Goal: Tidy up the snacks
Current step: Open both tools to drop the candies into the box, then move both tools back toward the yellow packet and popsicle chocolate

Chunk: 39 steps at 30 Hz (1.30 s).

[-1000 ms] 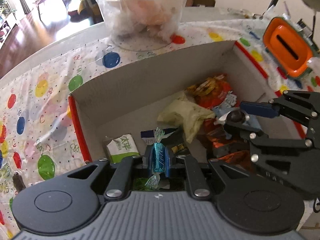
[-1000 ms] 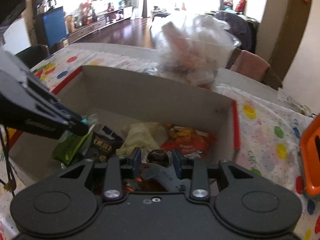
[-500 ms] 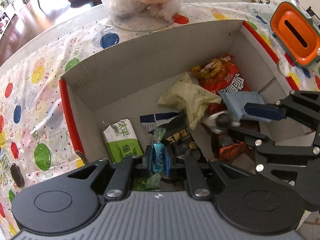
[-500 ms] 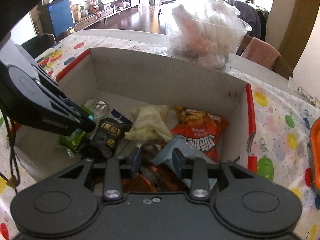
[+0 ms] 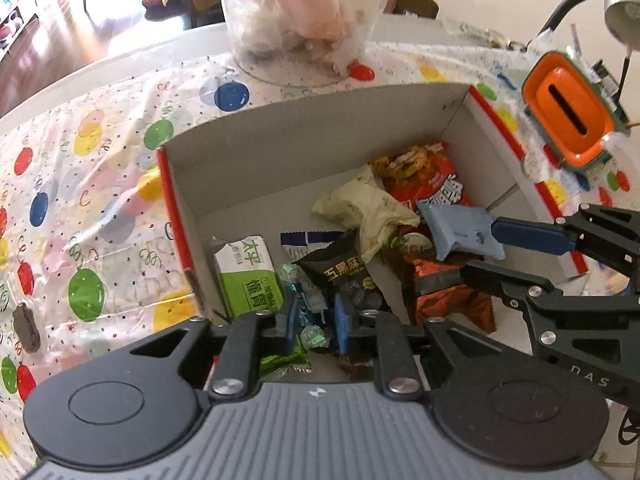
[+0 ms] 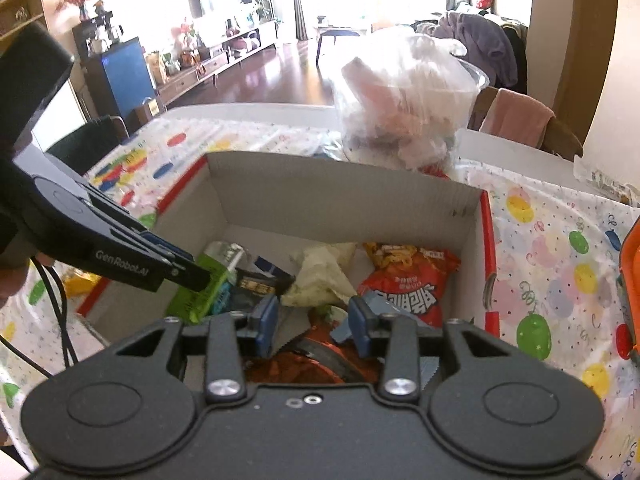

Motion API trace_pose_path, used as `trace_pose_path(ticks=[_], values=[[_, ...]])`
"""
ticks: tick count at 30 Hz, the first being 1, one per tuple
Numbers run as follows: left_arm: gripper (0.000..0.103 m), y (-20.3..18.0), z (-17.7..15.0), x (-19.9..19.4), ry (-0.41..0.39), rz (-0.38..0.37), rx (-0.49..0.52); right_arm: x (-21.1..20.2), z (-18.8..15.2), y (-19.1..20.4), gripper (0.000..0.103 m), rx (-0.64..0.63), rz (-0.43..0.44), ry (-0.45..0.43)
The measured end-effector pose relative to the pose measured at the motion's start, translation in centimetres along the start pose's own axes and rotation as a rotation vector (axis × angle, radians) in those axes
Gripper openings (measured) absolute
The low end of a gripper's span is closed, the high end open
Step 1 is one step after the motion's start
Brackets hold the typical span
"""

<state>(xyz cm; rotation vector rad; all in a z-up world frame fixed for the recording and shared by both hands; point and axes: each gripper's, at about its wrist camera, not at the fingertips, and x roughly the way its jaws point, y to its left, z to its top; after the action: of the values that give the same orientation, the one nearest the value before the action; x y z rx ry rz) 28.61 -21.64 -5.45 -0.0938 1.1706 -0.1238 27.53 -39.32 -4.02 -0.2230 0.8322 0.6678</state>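
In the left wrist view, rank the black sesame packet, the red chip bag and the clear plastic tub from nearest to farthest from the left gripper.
1. black sesame packet, just ahead of the left gripper, inside the box.
2. red chip bag, farther back on the box's right side.
3. clear plastic tub, beyond the box's far wall, on the tablecloth.

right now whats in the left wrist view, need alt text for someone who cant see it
The left claw, open, hangs over a cardboard box of mixed snacks, with small wrapped candies lying between its blue fingers. The right claw, also open, reaches in from the right above a blue packet and an orange-brown wrapper. The box sits on a balloon-print tablecloth.
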Motion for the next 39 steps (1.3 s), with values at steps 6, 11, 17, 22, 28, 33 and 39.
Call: trace_pose_path(ticks=[6,11,17,22,28,33,39], values=[[0.020,0.6,-1.2,-2.8,-0.066,-0.021,0.001,-1.6,0.5,1.5,0.039,-0.001,0.005,-0.045],[0.026,1.3,-2.1,-5.2,-0.135,-0.022,0.013,-2.6,0.9,2.8,0.040,0.007,0.011,-0.080],[0.030,3.6,-3.7,-7.8,-0.206,-0.022,0.001,-3.0,1.8,4.9,0.041,0.014,0.037,-0.104],[0.058,6.2,-5.4,-9.5,-0.252,-0.014,-0.021,-2.7,2.2,7.7,0.051,-0.016,0.027,-0.115],[0.062,9.5,-7.3,-11.0,-0.294,0.003,-0.030,-2.0,2.4,11.4,0.084,-0.050,0.016,-0.136],[0.076,13.0,-8.7,-12.1,-0.330,0.028,-0.067,-1.3,2.6,14.3,0.096,-0.057,0.032,-0.131],[0.085,17.4,-9.9,-12.5,-0.359,0.051,-0.114,0.0,3.0,18.3,0.103,-0.065,0.031,-0.138]])
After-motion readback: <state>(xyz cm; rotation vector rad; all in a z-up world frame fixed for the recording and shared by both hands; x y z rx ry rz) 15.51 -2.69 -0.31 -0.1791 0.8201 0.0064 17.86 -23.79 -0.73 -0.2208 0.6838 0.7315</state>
